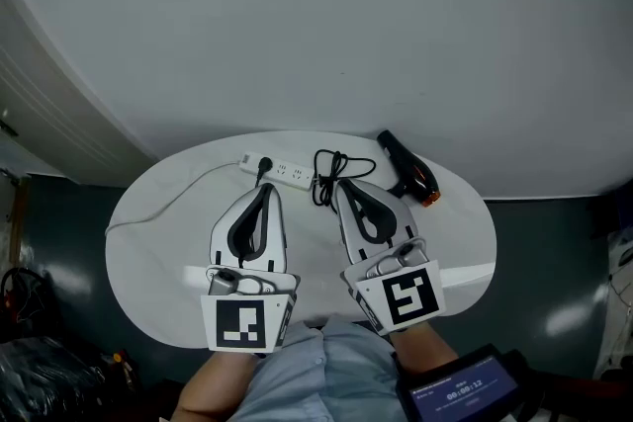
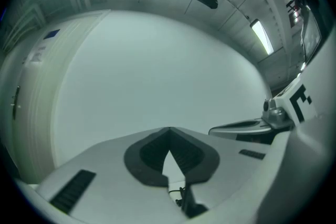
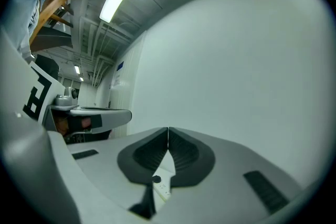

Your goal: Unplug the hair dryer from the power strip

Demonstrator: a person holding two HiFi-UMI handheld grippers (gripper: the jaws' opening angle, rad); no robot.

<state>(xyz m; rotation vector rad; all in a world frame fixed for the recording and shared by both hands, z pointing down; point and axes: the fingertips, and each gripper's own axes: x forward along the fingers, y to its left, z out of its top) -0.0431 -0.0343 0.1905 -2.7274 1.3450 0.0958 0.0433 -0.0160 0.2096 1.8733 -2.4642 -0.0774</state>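
On the white oval table (image 1: 158, 252) lies a white power strip (image 1: 287, 175) with a black plug (image 1: 263, 167) in its left end. The black hair dryer (image 1: 407, 169) with an orange end rests at the far right, and its bundled black cord (image 1: 331, 175) lies beside the strip. My left gripper (image 1: 265, 189) is raised over the table just short of the strip, jaws shut and empty. My right gripper (image 1: 340, 185) hangs beside it over the cord, also shut on nothing. Under the right gripper's closed tips (image 3: 168, 131) the strip (image 3: 165, 187) shows; under the left gripper's tips (image 2: 168, 131) a bit of cord (image 2: 183, 198) shows.
The strip's white cable (image 1: 163, 205) runs off to the table's left edge. A big pale curved wall (image 1: 326, 15) rises behind the table. Dark floor (image 1: 59, 242) surrounds it, with clutter at lower left. A device with a screen (image 1: 460, 392) sits by the person's right arm.
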